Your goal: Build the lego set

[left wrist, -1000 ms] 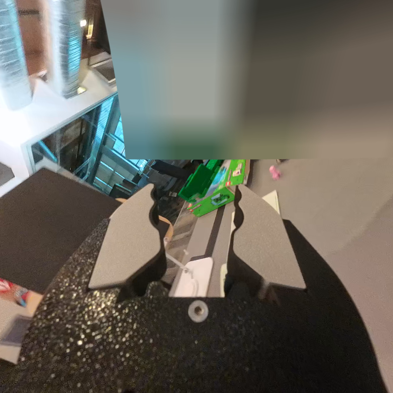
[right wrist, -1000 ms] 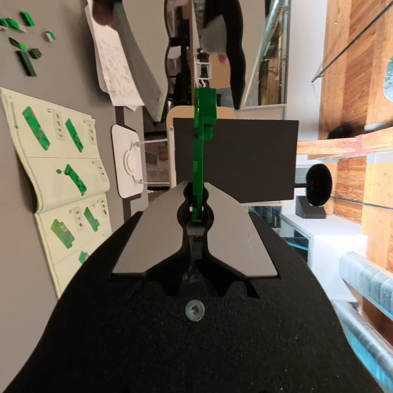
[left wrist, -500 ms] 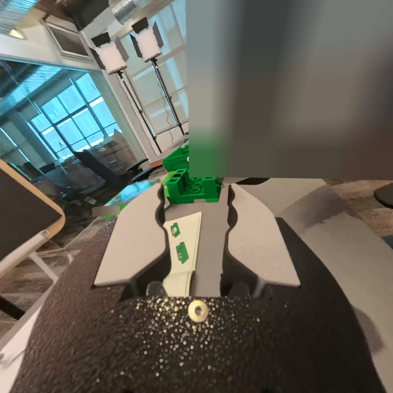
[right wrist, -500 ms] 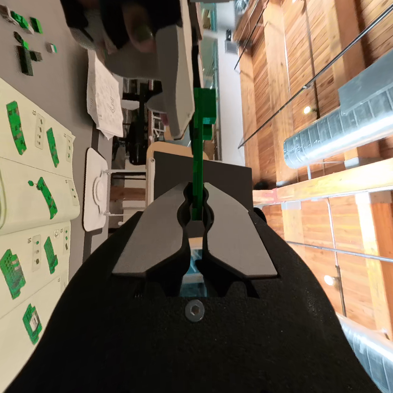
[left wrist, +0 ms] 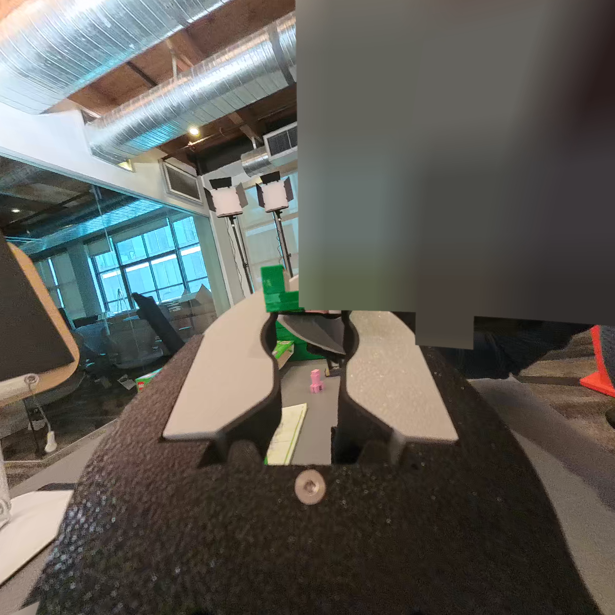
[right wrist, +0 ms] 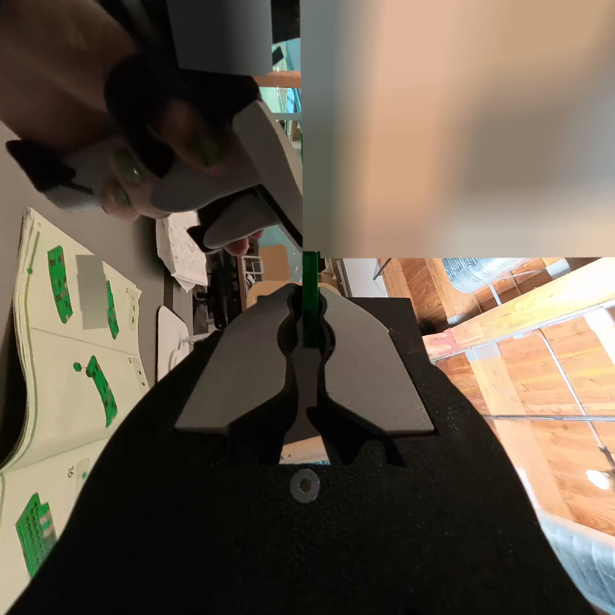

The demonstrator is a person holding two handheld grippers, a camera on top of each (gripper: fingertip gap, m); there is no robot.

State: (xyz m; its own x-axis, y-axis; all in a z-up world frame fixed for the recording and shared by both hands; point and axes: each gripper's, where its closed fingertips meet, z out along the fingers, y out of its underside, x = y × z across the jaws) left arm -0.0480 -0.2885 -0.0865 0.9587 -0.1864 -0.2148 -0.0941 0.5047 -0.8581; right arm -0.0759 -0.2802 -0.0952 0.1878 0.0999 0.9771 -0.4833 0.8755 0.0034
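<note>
R gripper (right wrist: 307,319) jaws pinch green lego assembly (right wrist: 310,299) edge-on, held up in air off the worktop (right wrist: 139,233). L gripper (left wrist: 307,336) jaws spread, empty, just beside it. Risk: thin grip, so L push could twist or pop assembly loose.

Bright daylight from windows (left wrist: 153,266) at 9 o'clock; two lamps (left wrist: 249,199) glow; edges bend; hand (right wrist: 100,109) blurred.
</note>
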